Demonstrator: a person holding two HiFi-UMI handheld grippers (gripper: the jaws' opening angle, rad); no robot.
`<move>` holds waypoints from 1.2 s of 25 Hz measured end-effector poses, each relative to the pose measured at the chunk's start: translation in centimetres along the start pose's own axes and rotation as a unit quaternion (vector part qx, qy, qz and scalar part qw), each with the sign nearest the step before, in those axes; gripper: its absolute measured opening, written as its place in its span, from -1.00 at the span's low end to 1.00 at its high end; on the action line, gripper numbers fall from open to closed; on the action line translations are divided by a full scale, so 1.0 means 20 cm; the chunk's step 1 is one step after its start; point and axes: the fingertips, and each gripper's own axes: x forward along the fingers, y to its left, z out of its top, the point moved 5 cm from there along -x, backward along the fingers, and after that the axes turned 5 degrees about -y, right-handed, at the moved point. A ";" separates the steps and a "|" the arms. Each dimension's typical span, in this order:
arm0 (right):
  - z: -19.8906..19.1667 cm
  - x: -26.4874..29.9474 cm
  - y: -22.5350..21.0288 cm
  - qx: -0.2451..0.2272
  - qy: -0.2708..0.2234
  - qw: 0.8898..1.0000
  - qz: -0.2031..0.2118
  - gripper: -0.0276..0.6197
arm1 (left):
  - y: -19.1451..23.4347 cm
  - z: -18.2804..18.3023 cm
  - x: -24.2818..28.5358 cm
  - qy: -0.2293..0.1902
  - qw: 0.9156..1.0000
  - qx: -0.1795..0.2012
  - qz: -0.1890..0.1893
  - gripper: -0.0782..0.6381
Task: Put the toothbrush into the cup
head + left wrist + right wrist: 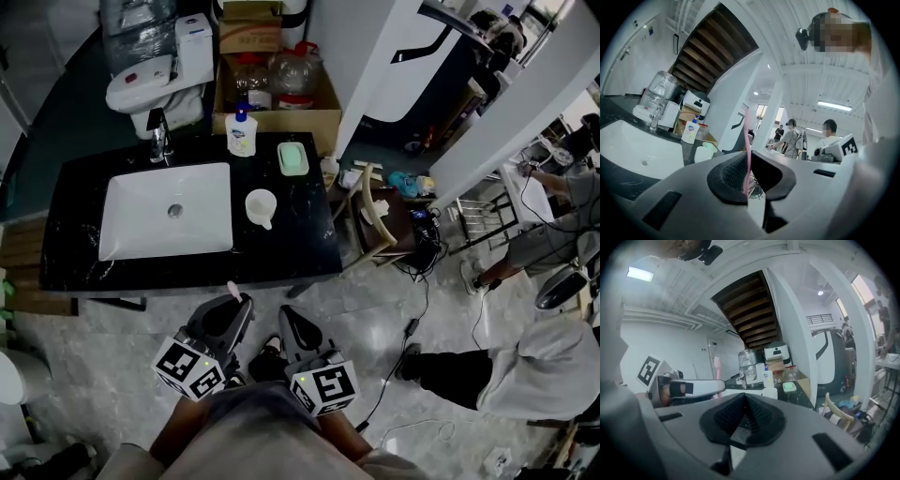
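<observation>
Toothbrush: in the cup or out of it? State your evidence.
Out. The left gripper holds the pink toothbrush upright, short of the counter; the white cup stands there apart.

I see the toothbrush as pale pink, set off by the black ribbed pads of my grey left gripper; my right gripper is the same grey with black pads. Each carries a white cube printed with black square markers. The cup and the sink are white, the counter black with faint white veining. The soap dish is pale green, the bottle white with a blue label, the box brown cardboard
</observation>
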 end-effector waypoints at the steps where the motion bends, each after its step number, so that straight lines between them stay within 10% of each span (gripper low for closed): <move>1: 0.00 0.01 -0.03 0.001 0.000 1.000 0.001 -0.90 | 0.00 0.00 0.03 0.001 1.000 0.001 0.000 -0.69; 30: 0.07 0.22 -0.36 0.013 -0.006 0.999 0.033 -0.90 | 0.11 0.05 0.41 -0.002 0.999 0.015 0.029 -0.69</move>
